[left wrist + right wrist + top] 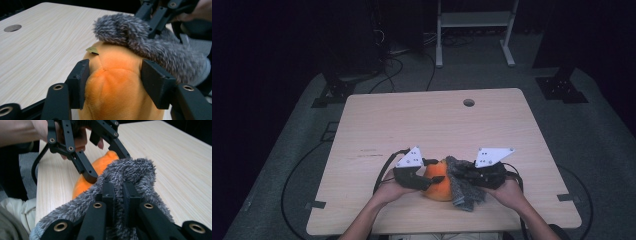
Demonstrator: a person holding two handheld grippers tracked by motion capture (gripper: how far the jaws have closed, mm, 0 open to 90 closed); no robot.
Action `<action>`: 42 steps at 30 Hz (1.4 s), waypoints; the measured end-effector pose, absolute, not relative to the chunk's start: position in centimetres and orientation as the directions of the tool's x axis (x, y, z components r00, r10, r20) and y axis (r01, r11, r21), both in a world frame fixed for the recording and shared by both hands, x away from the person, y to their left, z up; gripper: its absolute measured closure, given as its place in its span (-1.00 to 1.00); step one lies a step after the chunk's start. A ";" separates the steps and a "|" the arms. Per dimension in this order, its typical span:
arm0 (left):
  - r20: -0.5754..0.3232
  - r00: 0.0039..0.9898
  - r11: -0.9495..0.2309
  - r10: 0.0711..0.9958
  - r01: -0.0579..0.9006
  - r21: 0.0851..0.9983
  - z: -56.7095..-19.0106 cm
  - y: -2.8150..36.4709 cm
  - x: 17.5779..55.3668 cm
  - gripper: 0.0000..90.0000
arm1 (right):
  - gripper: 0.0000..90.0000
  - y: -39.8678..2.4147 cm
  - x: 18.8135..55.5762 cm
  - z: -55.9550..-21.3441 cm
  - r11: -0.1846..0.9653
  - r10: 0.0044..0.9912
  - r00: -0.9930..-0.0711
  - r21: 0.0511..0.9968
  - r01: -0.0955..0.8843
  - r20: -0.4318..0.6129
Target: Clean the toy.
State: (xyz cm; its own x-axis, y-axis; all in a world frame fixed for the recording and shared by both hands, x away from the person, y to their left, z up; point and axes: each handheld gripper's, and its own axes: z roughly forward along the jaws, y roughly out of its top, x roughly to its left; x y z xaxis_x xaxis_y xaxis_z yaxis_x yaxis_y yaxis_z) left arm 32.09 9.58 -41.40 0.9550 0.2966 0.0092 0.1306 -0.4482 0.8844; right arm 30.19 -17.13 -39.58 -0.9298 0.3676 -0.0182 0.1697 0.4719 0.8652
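Here, L tongs [113,82] pinching orange plush [117,87]; R tongs [119,195] pressed onto grey furry cover [132,172].

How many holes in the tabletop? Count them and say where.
1: a round hole near the far edge of the table, right of centre; the hands and toy could hide others.

Orange plush toy [439,186] near table's front edge, fuzzy grey cloth [462,186] draped over it, perhaps a sock
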 end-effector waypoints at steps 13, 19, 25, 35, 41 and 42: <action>-0.013 0.943 -0.425 0.332 0.162 0.891 -41.5 9.6 32.3 -0.18 | 0.80 -19.4 32.4 -41.2 0.434 0.399 -0.910 0.851 0.296 0.114; -0.090 0.930 -0.458 0.355 0.257 0.851 -41.8 8.9 32.6 -0.66 | 0.81 -19.7 31.2 -42.0 0.426 0.411 -0.904 0.852 0.305 0.118; 0.006 0.959 -0.492 0.284 0.140 0.859 -42.0 8.5 31.4 -0.12 | 0.81 -19.5 29.4 -41.2 0.459 0.383 -0.922 0.853 0.247 0.061; 0.110 0.948 -0.409 0.300 0.023 0.912 -41.2 8.3 31.7 0.06 | 0.81 -19.8 29.8 -39.8 0.395 0.422 -0.906 0.894 0.213 0.029; 0.087 0.956 -0.459 0.279 0.053 0.887 -42.4 9.6 32.4 0.02 | 0.81 -17.9 30.4 -41.0 0.455 0.399 -0.917 0.871 0.185 -0.014; 0.082 0.956 -0.456 0.282 0.058 0.888 -42.5 9.7 32.4 0.02 | 0.82 -18.2 30.6 -41.2 0.456 0.396 -0.918 0.869 0.191 -0.006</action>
State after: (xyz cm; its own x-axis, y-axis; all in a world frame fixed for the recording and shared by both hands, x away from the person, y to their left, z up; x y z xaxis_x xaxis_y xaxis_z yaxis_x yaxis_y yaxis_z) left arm 32.38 9.74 -42.45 0.9559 0.2818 0.0823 0.0580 -0.4561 0.8880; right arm 30.55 -18.15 -41.19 -0.9181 0.3964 -0.0063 0.1910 0.4563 0.8691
